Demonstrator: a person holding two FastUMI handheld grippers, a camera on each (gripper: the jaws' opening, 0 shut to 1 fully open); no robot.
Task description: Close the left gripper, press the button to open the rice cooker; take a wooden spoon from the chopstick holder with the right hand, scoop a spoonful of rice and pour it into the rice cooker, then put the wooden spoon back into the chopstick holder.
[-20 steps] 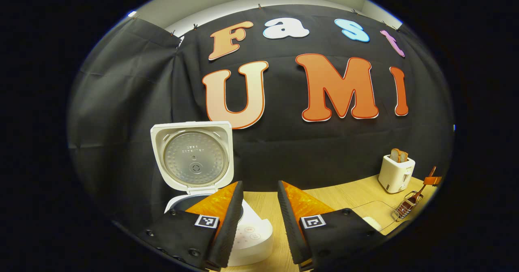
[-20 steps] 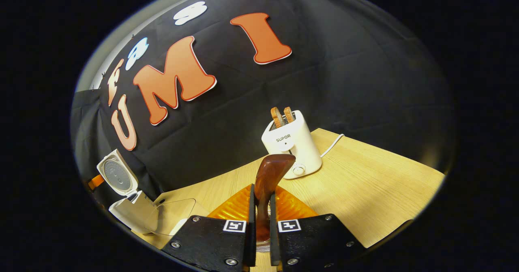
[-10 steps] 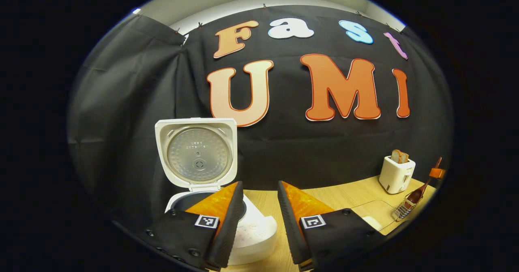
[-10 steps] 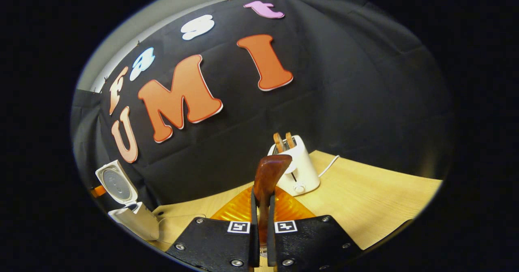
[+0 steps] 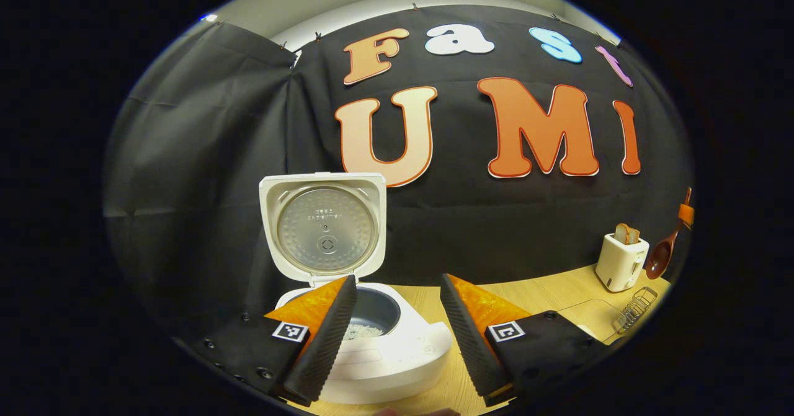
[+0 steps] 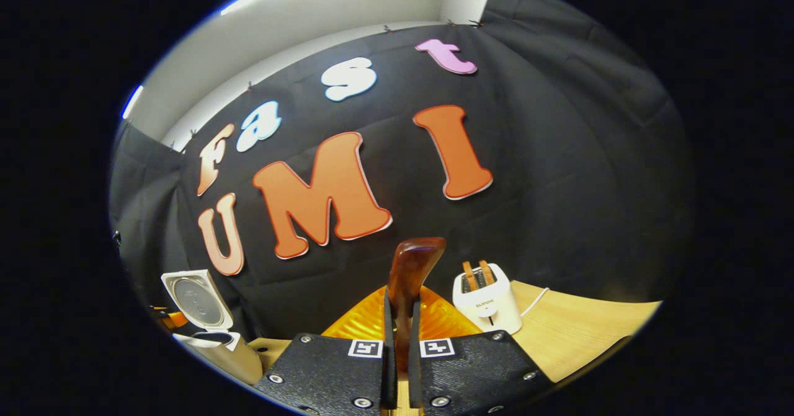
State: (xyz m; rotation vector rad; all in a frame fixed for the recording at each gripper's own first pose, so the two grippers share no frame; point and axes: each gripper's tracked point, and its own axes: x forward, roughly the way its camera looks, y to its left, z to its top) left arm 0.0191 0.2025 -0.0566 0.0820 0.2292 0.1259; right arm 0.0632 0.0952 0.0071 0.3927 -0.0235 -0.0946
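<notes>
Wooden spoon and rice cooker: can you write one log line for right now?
rice cooker: lid open | wooden spoon: clamped in right gripper, lifted above chopstick holder | left gripper: open

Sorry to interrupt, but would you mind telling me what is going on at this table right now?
A person is working with a handheld gripper in each hand. The rice cooker stands with its lid up, and a little rice shows in its pot. The left gripper hovers open in front of it, holding nothing. The right gripper is shut on the wooden spoon, held in the air above the wire chopstick holder, near the toaster.
</notes>
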